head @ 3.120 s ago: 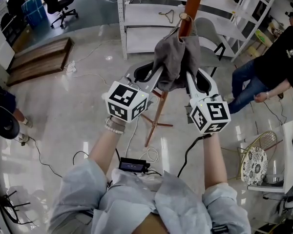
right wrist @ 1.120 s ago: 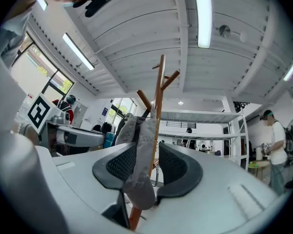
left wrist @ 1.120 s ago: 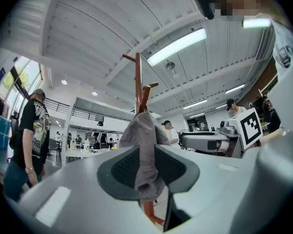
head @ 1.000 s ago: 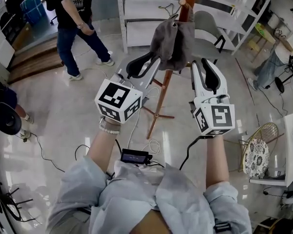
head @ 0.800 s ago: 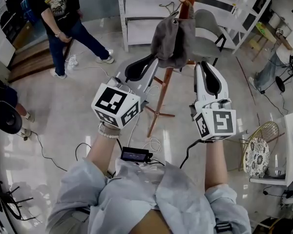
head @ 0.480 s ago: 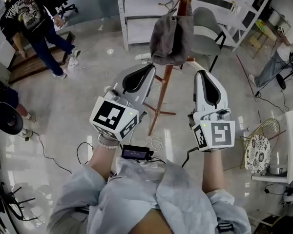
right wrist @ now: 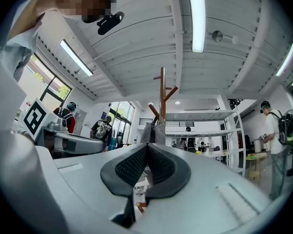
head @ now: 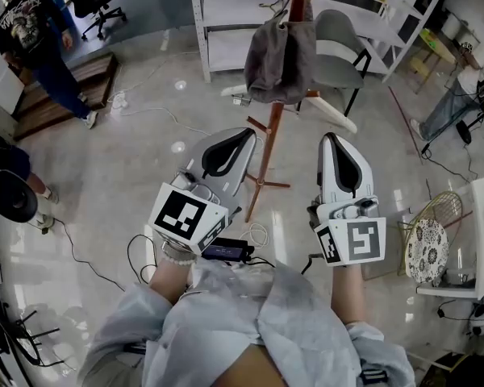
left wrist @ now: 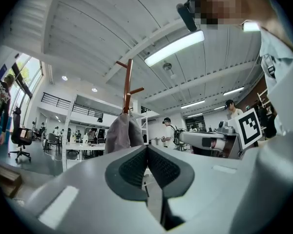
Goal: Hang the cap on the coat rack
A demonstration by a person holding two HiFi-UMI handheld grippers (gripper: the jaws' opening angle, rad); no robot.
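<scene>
1. Head view: a grey fabric cap hangs draped over a peg near the top of a brown wooden coat rack. The rack stands on a glossy pale floor in front of a white metal shelving unit.
2. Head view: the white left gripper and the white right gripper are held lower in the picture, one on each side of the rack's pole. Both are well apart from the cap and touch nothing.
3. Left gripper view: the left gripper has its two dark ribbed pads pressed flat together, with nothing caught between them. The cap hangs beyond the tips, a little left of the jaw line, on the coat rack, whose forked pegs rise above it.
4. Right gripper view: the right gripper is closed pad to pad and empty. The cap hangs just past the tips, on the coat rack, under its slanting pegs.
</scene>
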